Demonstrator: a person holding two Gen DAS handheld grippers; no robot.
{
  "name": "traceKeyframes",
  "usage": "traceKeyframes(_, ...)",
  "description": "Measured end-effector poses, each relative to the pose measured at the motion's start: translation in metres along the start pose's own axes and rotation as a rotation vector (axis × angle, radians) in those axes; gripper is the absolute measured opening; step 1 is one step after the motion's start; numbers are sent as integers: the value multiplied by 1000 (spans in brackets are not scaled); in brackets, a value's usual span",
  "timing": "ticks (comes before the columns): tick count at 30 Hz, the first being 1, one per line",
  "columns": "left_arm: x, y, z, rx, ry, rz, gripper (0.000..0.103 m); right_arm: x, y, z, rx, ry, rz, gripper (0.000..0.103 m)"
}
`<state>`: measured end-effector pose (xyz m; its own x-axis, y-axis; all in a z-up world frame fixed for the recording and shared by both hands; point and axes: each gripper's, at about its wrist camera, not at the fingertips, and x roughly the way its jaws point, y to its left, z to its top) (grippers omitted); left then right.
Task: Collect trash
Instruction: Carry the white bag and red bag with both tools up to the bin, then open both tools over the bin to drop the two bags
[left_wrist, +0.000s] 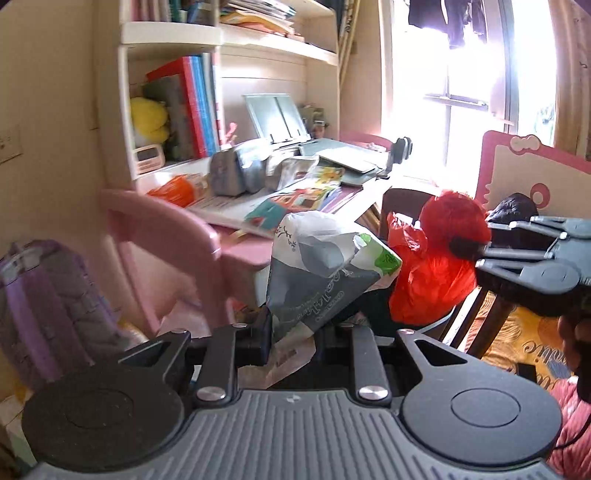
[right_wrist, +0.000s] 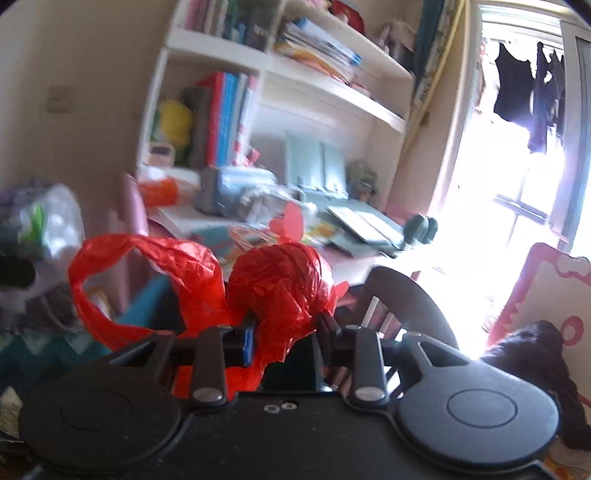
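Carrying is the step in hand, judging by both loads held up off the cluttered surface (left_wrist: 236, 251) with its books and papers. Largest of the two is the red plastic bag (right_wrist: 280, 291), bunched at the centre of the right wrist view; the right gripper (right_wrist: 286, 332) is clenched on its gathered plastic, with a loose handle loop trailing off toward nine o'clock. Keep that loop clear of the dark chair back (right_wrist: 406, 295) at three o'clock (it could snag). Smaller is the grey-and-white wrapper (left_wrist: 317, 269), pinched at its lower end by the left gripper (left_wrist: 291, 336), whose jaws are nearly together on it; the thin film will likely slip unless the hold stays firm and level.

From the left wrist view the red bag hangs at three o'clock with the other gripper's fingers on it. Only the right wrist view shows the handle loop; there the wrapper is just a blur at nine o'clock.
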<state>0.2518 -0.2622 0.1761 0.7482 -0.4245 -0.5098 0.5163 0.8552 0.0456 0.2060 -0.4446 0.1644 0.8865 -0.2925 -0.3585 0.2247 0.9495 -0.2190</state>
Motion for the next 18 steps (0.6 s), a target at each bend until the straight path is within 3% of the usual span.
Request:
traceKeyframes(8,74,-34,31,-23,60,-13,22,46,0,-20,-80,102,50,31)
traceKeyframes(18,160,-61,26,-18,209,-11,22,82,11,-30,-162,186,124,32)
